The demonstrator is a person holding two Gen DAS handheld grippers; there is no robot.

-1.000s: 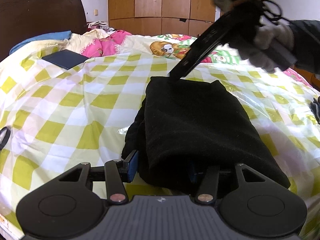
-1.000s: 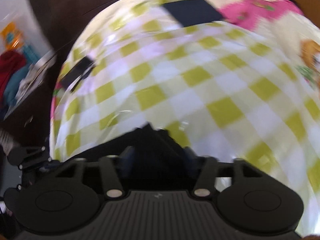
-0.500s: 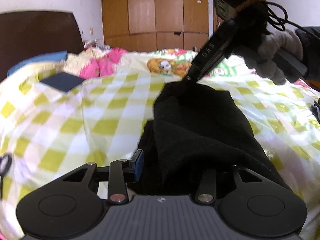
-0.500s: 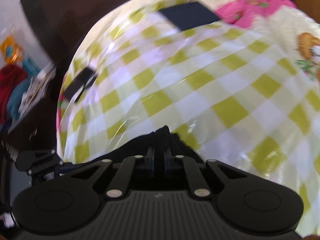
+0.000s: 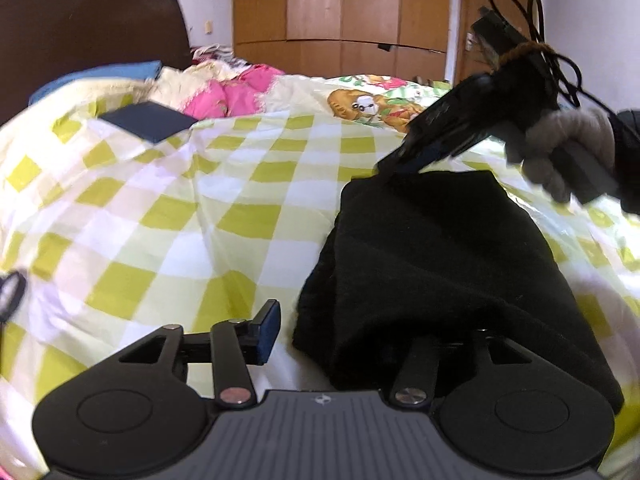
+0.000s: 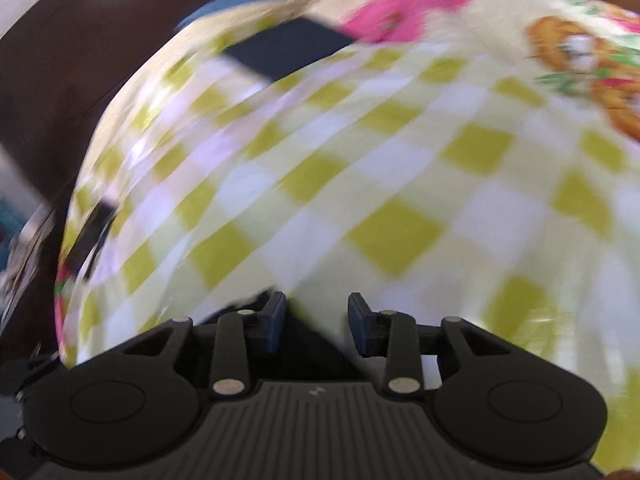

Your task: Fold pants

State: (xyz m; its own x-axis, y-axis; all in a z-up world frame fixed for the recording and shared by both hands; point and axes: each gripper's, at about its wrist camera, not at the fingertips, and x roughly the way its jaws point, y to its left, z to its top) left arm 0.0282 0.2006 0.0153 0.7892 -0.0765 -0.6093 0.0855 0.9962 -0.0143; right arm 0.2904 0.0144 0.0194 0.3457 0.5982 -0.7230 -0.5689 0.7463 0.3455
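Black pants (image 5: 432,256) lie folded in a thick stack on the yellow-and-white checked sheet (image 5: 208,208). In the left wrist view their near left corner sits between the jaws of my left gripper (image 5: 344,332). Those jaws are opening: the blue left pad (image 5: 267,332) stands clear of the cloth, and the right finger is hidden under the fabric. My right gripper (image 5: 386,168), held by a grey-gloved hand (image 5: 568,148), points down at the stack's far left corner. In the blurred right wrist view its jaws (image 6: 316,316) are opening, with dark cloth (image 6: 308,344) low between the parted pads.
A dark blue folded item (image 5: 150,122) and pink bedding (image 5: 224,98) lie toward the brown headboard (image 5: 80,40). A bear-print cover (image 5: 360,106) lies behind the pants, with a wooden wardrobe (image 5: 340,12) beyond. A black object (image 5: 10,290) sits at the bed's left edge.
The right gripper closed on the pants' far corner and has now parted its pads again while rolling. The left gripper's left pad has come off the cloth; the stack sits further right in its view.
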